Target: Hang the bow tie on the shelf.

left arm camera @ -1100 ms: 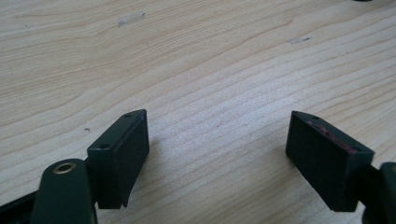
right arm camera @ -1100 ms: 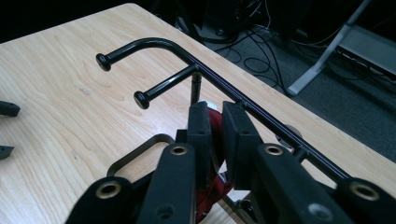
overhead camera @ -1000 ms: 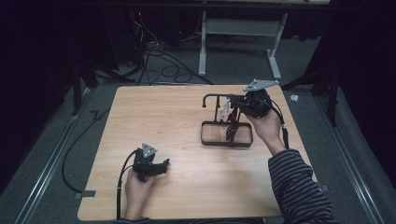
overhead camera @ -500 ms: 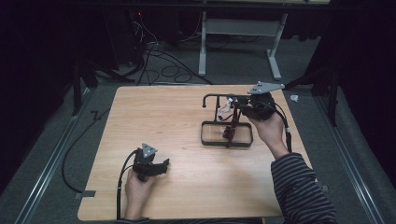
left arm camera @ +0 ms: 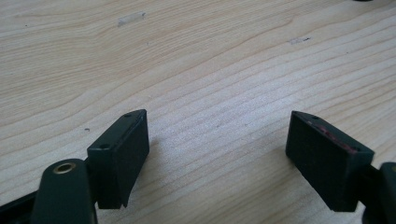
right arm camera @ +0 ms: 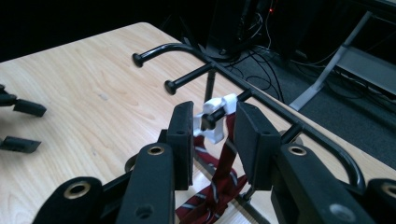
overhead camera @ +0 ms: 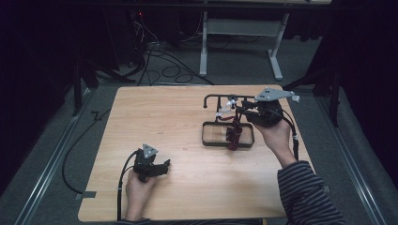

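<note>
1. A black metal rack (overhead camera: 220, 100) stands toward the far right part of the wooden surface (overhead camera: 155, 117); it has a rectangular base frame and a raised bar with short pegs that end in round knobs.
2. A white clip (right arm camera: 215, 116) sits on one of the rack's pegs, and a dark red tie with pale stripes (right arm camera: 219, 184) hangs from the clip down into the rack's base frame (overhead camera: 212, 141).
3. In the high view the tie (overhead camera: 233, 134) droops over the base frame's right half, its lower folds resting on the frame.
4. The right hand-held gripper (right arm camera: 212, 133) is held at the rack, on its right side, pointing at the clipped peg.
5. Its jaws stand spread on either side of the clip and have just been opening; the clip and the top of the tie lie between them, with a visible gap between the clip and each pad, so nothing is pinched.
6. In the high view the right hand-held gripper (overhead camera: 240, 111) sits level with the rack's raised bar, the hand (overhead camera: 274, 136) gripping it from behind, a striped sleeve (overhead camera: 307, 197) following.
7. The left hand-held gripper (overhead camera: 164, 165) lies well apart from the rack, toward the near left of the surface, held low in the left hand (overhead camera: 138, 187).
8. Its jaws are spread wide over bare wood, with nothing between the pads (left arm camera: 123, 154).
9. Two free pegs of the rack (right arm camera: 154, 53) project beyond the clipped one, both bare.
</note>
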The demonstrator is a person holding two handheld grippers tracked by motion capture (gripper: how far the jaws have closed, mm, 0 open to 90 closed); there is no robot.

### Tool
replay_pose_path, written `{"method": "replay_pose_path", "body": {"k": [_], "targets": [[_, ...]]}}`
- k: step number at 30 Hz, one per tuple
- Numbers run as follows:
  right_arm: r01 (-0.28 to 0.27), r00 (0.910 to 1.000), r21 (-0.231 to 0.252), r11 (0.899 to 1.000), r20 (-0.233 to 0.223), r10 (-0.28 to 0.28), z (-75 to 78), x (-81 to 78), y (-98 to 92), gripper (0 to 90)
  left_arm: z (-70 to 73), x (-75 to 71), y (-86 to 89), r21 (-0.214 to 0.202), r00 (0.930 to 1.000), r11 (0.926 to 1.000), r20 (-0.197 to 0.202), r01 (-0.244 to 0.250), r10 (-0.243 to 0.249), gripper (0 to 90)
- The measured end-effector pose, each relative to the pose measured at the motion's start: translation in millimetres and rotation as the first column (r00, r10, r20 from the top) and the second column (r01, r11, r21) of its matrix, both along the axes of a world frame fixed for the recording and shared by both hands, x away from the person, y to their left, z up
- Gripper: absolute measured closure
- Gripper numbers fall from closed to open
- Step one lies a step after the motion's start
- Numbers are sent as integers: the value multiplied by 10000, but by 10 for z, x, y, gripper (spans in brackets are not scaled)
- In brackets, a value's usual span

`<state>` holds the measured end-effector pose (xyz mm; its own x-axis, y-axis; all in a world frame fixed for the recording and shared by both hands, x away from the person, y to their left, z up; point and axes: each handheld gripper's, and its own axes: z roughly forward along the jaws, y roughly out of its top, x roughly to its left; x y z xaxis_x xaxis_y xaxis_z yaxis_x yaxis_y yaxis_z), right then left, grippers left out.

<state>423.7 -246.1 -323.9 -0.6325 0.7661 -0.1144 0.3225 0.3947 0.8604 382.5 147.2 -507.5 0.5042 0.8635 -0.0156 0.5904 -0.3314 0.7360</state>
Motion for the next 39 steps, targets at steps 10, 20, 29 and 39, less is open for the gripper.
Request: {"method": "replay_pose_path", "body": {"k": [10,20,29,39], "targets": [[-114,9999,-39,9999,-26,114,-127,-189,-71,693,0,0,0,3,10000,10000,-1,1,-1,218],[116,9996,182,9998,-265,-112,-270,-287,-209,679,0,0,0,-1,10000,10000,-1,0,0,218],[400,9975,520,9978,-608,-368,-419,-338,-367,665,0,0,0,-2,10000,10000,0,-2,2,219],[690,9931,768,9947,-1003,-611,-589,-381,-490,643,0,0,0,-3,10000,10000,0,-3,3,218]]}}
